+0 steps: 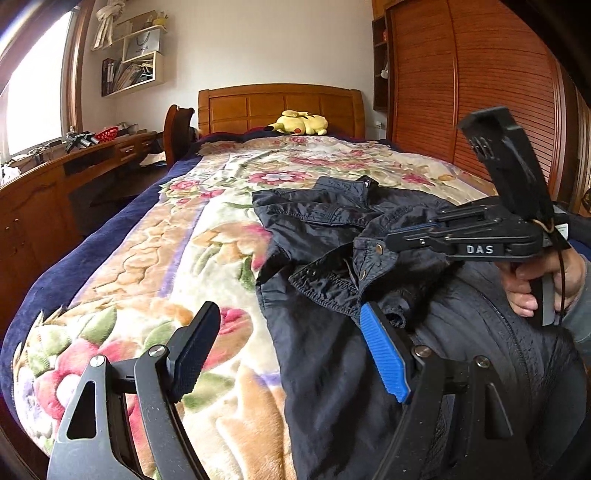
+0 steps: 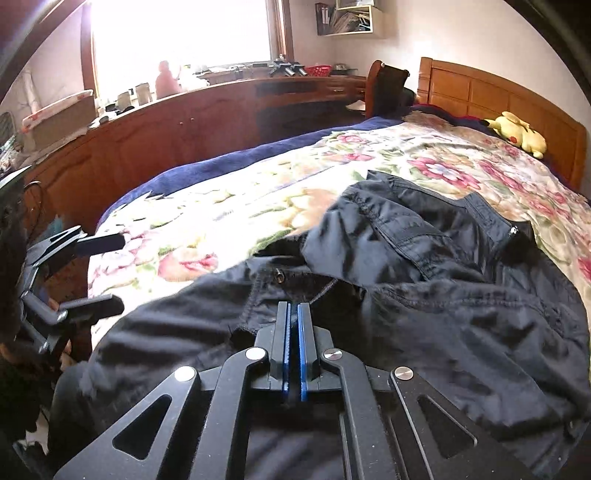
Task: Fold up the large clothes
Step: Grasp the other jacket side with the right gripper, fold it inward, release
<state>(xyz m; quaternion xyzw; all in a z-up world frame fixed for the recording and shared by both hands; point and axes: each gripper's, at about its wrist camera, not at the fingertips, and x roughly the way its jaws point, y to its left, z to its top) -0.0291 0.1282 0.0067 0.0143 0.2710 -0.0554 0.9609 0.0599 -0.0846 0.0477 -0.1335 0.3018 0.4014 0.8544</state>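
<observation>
Left gripper (image 1: 284, 354) fingers apart over blanket (image 1: 155, 258); right gripper (image 2: 294, 332) pinches jacket (image 2: 443, 302) hem; plush (image 1: 301, 123) at headboard.

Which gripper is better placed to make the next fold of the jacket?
Probably the right gripper: its jaws are shut on the jacket hem. The left gripper is open, holding nothing, above the blanket beside the jacket.

bedroom | wood headboard (image 1: 280, 107) | louvered wardrobe (image 1: 476, 81) rt | desk (image 2: 229, 99) under bright window (image 2: 177, 33)
</observation>
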